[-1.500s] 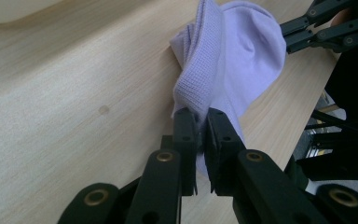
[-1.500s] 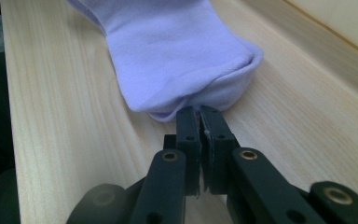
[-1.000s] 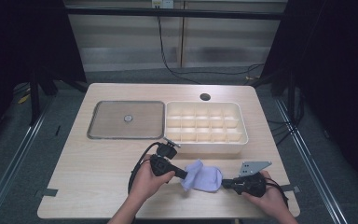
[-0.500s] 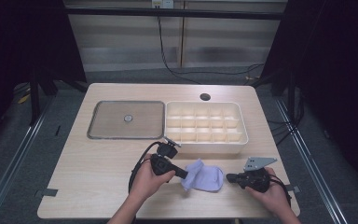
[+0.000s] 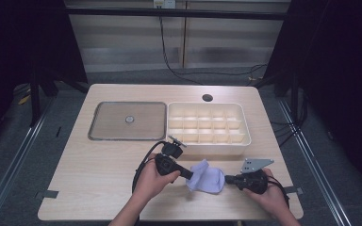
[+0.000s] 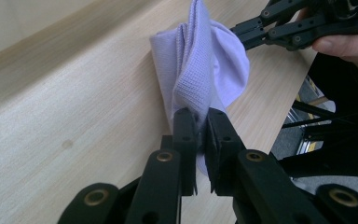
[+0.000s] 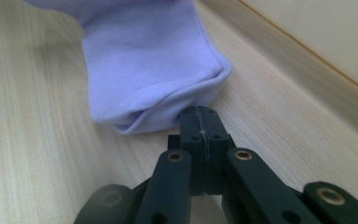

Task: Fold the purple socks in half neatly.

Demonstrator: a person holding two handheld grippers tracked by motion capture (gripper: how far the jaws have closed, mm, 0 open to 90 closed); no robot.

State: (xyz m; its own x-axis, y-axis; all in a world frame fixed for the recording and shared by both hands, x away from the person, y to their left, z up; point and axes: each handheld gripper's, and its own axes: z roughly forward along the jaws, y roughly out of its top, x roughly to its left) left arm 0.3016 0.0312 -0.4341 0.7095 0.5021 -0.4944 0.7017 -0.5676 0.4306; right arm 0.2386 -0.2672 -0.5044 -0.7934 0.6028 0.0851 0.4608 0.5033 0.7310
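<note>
A lavender sock (image 5: 207,176) lies bunched near the table's front edge, between my two grippers. My left gripper (image 5: 191,174) comes in from the left and is shut on one end of it. In the left gripper view the fabric (image 6: 214,60) rises from between the closed jaws (image 6: 199,116). My right gripper (image 5: 226,179) comes in from the right. In the right gripper view its jaws (image 7: 200,114) are pressed together at the sock's hem (image 7: 140,60), with a thin pale edge pinched between them. It also appears in the left gripper view (image 6: 237,32), at the sock's far edge.
A cream box with several compartments (image 5: 246,127) stands behind the grippers at the right. A flat metal tray (image 5: 108,122) with a small knob lies to its left. A round hole (image 5: 207,98) sits near the table's far edge. The wooden table (image 5: 89,169) has bare room at the left.
</note>
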